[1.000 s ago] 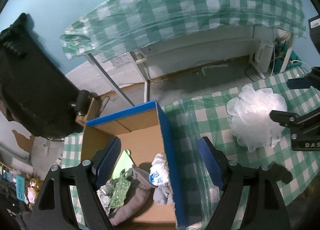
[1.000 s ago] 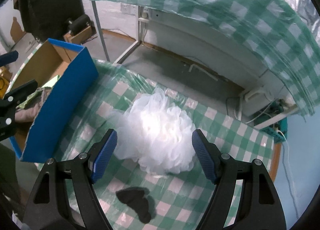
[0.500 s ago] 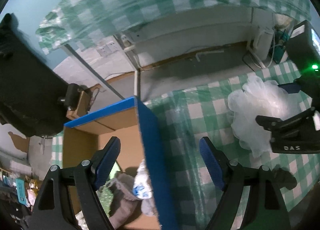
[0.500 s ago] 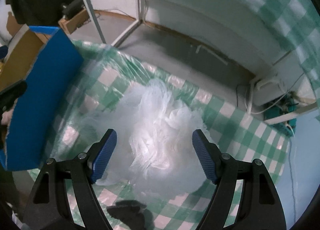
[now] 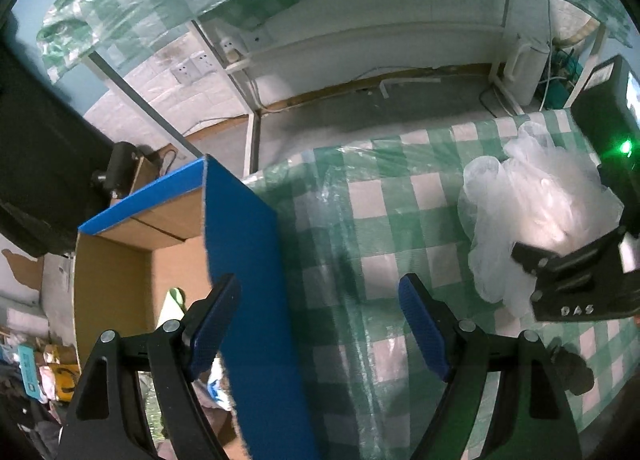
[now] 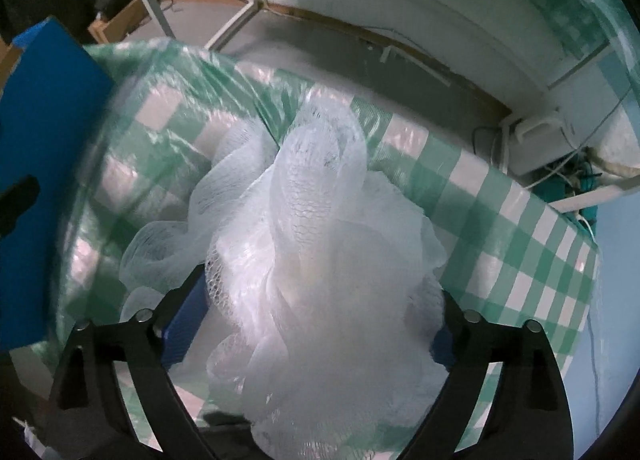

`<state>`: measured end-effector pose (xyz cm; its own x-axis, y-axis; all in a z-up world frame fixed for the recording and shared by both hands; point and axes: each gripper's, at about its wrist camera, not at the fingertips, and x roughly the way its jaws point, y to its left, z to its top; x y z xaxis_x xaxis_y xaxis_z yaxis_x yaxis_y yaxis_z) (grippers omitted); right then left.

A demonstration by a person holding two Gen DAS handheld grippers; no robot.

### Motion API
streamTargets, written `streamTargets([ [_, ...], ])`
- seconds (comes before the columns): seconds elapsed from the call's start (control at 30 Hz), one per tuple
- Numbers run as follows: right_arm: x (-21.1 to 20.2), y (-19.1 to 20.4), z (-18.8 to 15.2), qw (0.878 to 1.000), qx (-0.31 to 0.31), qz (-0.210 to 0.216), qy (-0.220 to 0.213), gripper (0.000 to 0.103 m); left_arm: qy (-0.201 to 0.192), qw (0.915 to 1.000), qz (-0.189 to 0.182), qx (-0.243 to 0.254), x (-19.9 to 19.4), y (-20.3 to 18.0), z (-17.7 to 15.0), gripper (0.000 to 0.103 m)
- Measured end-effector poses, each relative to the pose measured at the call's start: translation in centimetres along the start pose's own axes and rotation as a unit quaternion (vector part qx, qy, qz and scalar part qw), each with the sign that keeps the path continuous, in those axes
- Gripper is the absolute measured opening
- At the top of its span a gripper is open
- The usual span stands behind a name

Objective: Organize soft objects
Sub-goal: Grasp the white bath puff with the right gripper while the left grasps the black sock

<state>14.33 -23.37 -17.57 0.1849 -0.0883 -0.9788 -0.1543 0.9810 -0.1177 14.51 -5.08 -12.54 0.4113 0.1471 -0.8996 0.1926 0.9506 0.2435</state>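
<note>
My right gripper (image 6: 312, 324) is opening around the white mesh sponge (image 6: 316, 260) on the checked table (image 6: 520, 244), right of the blue box (image 5: 244, 260). My left gripper (image 5: 320, 324) gapes wide, straddling the box wall.

Table (image 5: 384, 212) covered with green-and-white checked cloth under clear plastic film. Resting directly on it: a blue-sided cardboard box (image 5: 248, 260) at the left end and a white mesh bath pouf (image 6: 320, 244) well apart to the right.

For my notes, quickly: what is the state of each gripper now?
Left gripper: open, holding nothing, astride the blue box wall.
Right gripper: jaws opening around the white mesh sponge, not gripped yet.
</note>
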Motion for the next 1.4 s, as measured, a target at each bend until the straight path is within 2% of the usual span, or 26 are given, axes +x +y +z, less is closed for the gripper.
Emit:
streamTargets([
  [0.13,1.6,-0.4,-0.6,1.000,-0.001,-0.002,0.019,0.101,0.001,1.0000,-0.001,0.009,0.2,-0.7,0.0,0.082],
  [0.33,2.7,-1.2,-1.2,0.999,0.017,0.013,0.027,0.102,0.005,0.9998,-0.004,0.017,0.4,-1.4,-0.2,0.082],
  [0.47,3.1,-0.7,-1.7,1.000,0.002,0.010,0.030,0.102,0.009,0.9997,-0.007,0.020,0.5,-2.0,-0.4,0.082],
  [0.63,1.7,-0.6,-2.5,1.000,-0.001,0.011,0.020,0.077,0.011,0.9996,-0.012,0.023,0.2,-2.6,-0.8,0.082],
  [0.73,0.6,-0.9,-3.3,1.000,0.006,0.007,0.006,0.068,0.013,0.9994,-0.019,0.026,-0.2,-3.3,-1.2,0.082],
  [1.07,-3.0,-1.6,-8.1,0.999,0.022,-0.021,-0.028,0.064,-0.001,0.9975,-0.043,0.055,-2.6,-7.0,-2.0,0.082],
  [1.4,-5.1,-6.0,-12.2,0.996,0.079,-0.007,-0.042,0.062,-0.001,0.9922,-0.063,0.107,-3.9,-11.8,-3.5,0.082],
])
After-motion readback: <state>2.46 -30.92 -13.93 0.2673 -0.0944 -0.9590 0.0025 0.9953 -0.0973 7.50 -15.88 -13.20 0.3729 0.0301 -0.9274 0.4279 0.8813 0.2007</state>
